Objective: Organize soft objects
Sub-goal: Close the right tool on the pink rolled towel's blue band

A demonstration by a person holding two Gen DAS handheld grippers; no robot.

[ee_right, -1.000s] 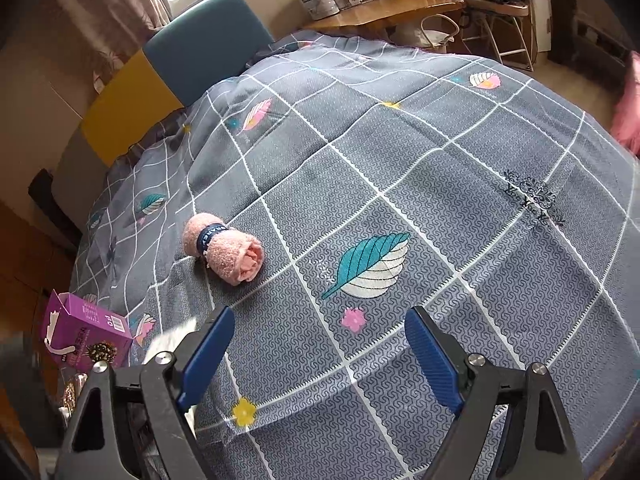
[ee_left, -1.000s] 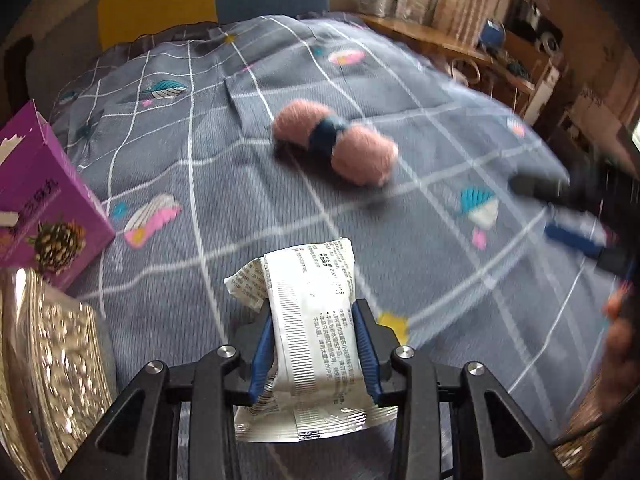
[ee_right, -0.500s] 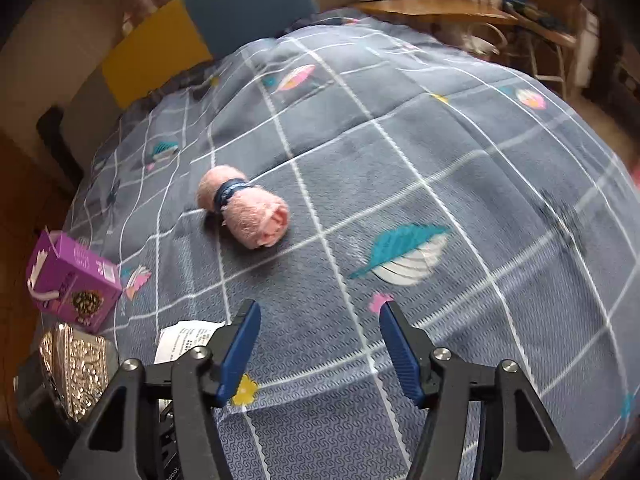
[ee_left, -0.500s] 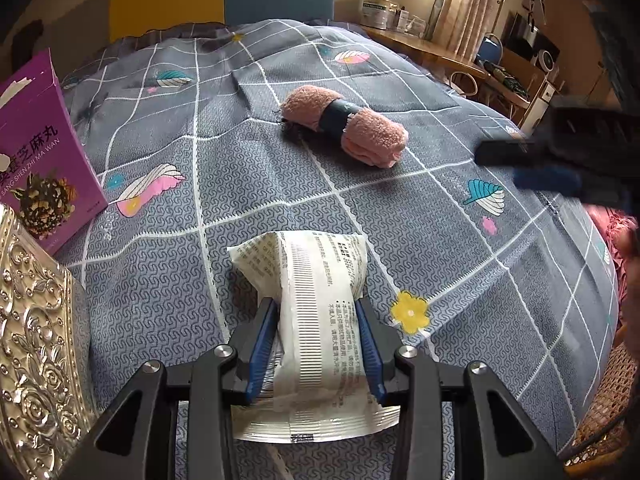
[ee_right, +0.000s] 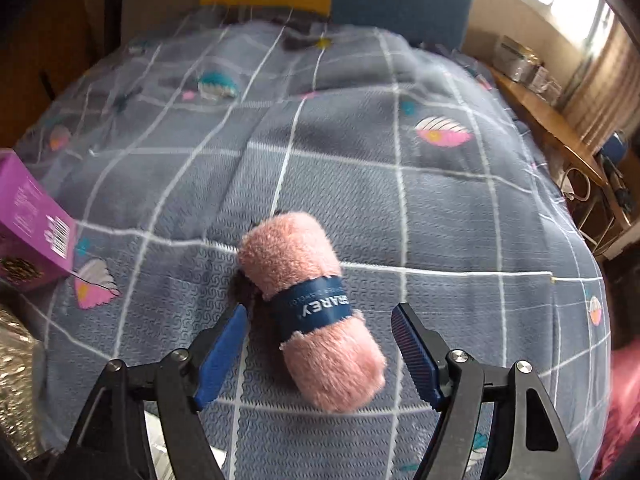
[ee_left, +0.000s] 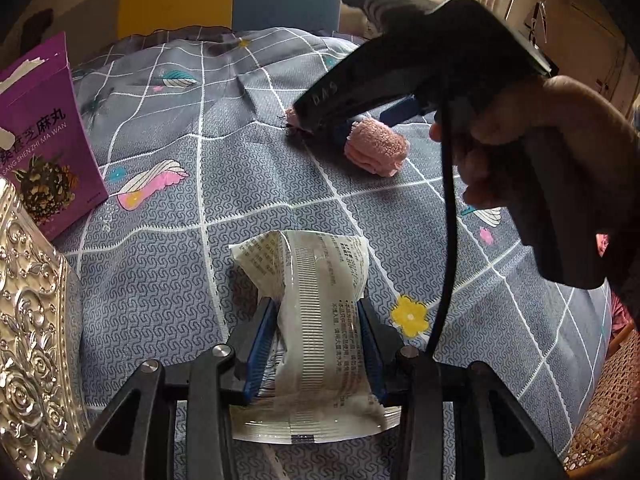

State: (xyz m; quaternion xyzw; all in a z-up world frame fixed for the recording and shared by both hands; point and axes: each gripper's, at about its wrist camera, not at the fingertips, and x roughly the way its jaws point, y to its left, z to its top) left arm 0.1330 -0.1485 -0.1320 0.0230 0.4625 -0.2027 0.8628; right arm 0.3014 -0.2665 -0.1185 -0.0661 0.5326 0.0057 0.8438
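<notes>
Straddling the pink towel roll (ee_right: pixel 310 312) mid-bed with jaws apart, the right gripper (ee_right: pixel 320 354) hasn't closed yet, while the left gripper (ee_left: pixel 316 344) clamps the white packet (ee_left: pixel 316 320) near.

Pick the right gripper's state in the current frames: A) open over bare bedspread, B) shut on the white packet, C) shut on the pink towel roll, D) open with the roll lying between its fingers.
D: in the right wrist view the right gripper is spread wide, blue pads clear of both sides of the pink towel roll, which lies on the bedspread between them.
</notes>
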